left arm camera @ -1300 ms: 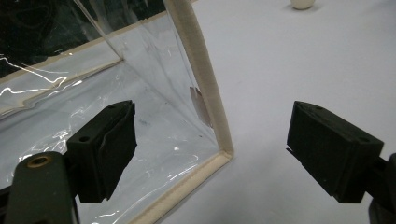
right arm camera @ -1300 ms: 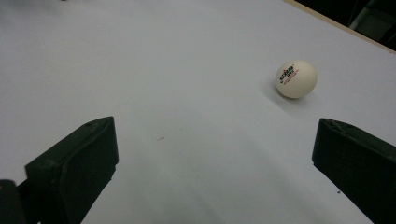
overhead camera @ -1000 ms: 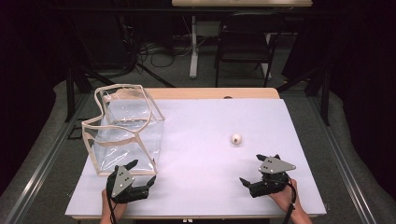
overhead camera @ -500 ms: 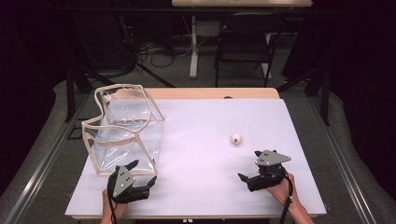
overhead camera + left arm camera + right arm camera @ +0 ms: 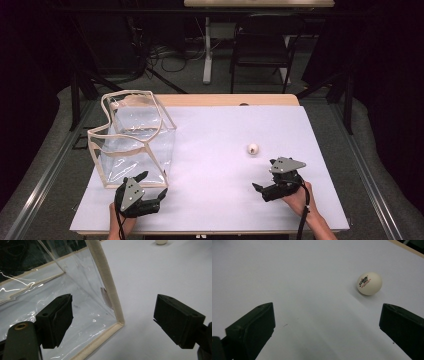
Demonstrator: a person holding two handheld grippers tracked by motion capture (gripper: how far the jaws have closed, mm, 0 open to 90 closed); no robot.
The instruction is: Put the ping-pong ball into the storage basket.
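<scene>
Count: one ball (image 5: pixel 253 148), one clear bag (image 5: pixel 132 137), two grippers, one white table top (image 5: pixel 220 135).
Ball: small, off-white, resting alone on the table top at about 3 o'clock from the table's middle, well apart from the bag; roughly 11 o'clock of the right gripper (image 5: pixel 260 189) in the high view, near but not touching.
Bag: transparent, box-shaped, edged in cream binding, standing open-topped on the left half of the table at about 9 o'clock; nothing made out inside, though glare on the plastic leaves that uncertain.
Left gripper (image 5: pixel 156 191): held low at 7 o'clock of the table, just below the bag's near corner; jaws spread wide, gripping nothing.
Left gripper view: bag's bound corner edge (image 5: pixel 107 282) running up between the two black jaws, one jaw seen in front of the clear wall, the other over bare table; contact with the plastic hard to judge from here; ball (image 5: pixel 161 241) cut off at 1 o'clock of the picture's top edge.
Right gripper: at 5 o'clock of the table, held in a hand (image 5: pixel 299 197), jaws released and wide apart, touching nothing but perhaps the table.
Right gripper view: ball (image 5: pixel 369 283) at 1 o'clock, beyond the jaw tips and nearer the right-hand jaw; small red and dark print legible as a logo on its side, lost in the high view.
High view: both forearms, a chair (image 5: pixel 262 47) and cables past the table's far edge.
</scene>
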